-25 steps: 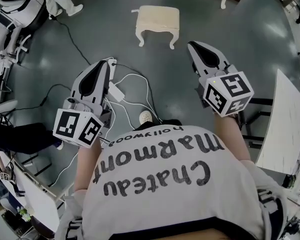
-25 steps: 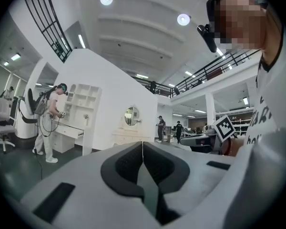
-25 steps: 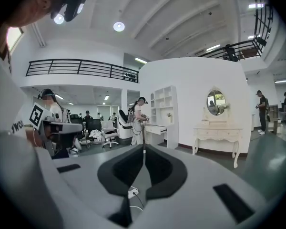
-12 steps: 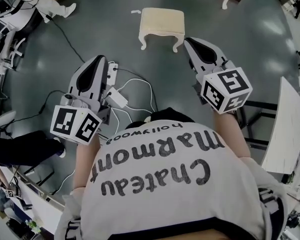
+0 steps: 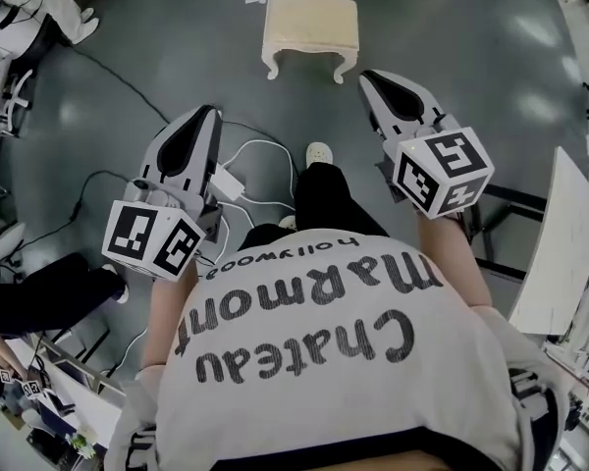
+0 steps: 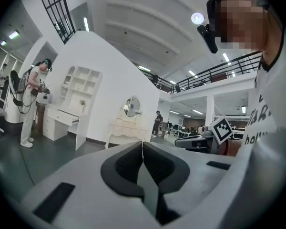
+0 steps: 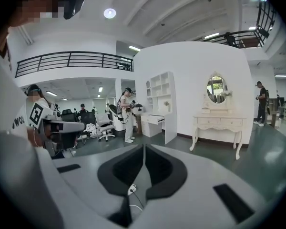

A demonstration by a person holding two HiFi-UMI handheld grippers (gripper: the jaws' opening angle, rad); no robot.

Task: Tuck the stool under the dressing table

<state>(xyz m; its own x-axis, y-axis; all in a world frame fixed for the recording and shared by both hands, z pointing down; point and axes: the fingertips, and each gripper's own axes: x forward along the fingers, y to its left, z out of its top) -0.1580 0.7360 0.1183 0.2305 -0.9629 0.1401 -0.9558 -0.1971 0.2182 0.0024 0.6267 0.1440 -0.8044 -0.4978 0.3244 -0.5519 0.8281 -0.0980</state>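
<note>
A cream stool [image 5: 311, 29] with curved legs stands on the dark floor ahead of me in the head view. My left gripper [image 5: 208, 114] is shut and empty, well short of the stool and to its left. My right gripper [image 5: 369, 75] is shut and empty too, its tip close to the stool's near right leg but apart from it. The cream dressing table [image 7: 218, 123] with an oval mirror stands against a white wall in the right gripper view; the dressing table [image 6: 125, 129] also shows small in the left gripper view. The stool is hidden in both gripper views.
White cables and a power strip [image 5: 228, 181] lie on the floor under my left gripper. A white panel [image 5: 560, 253] leans at the right. A white shelf unit with a desk [image 7: 157, 109] stands left of the dressing table, a person [image 7: 126, 113] beside it. Chairs [image 5: 10, 77] crowd the left edge.
I have walked toward the stool, and both grippers came forward and a little down with me. The right gripper's tip now lies near the stool's right leg. My foot has stepped forward.
</note>
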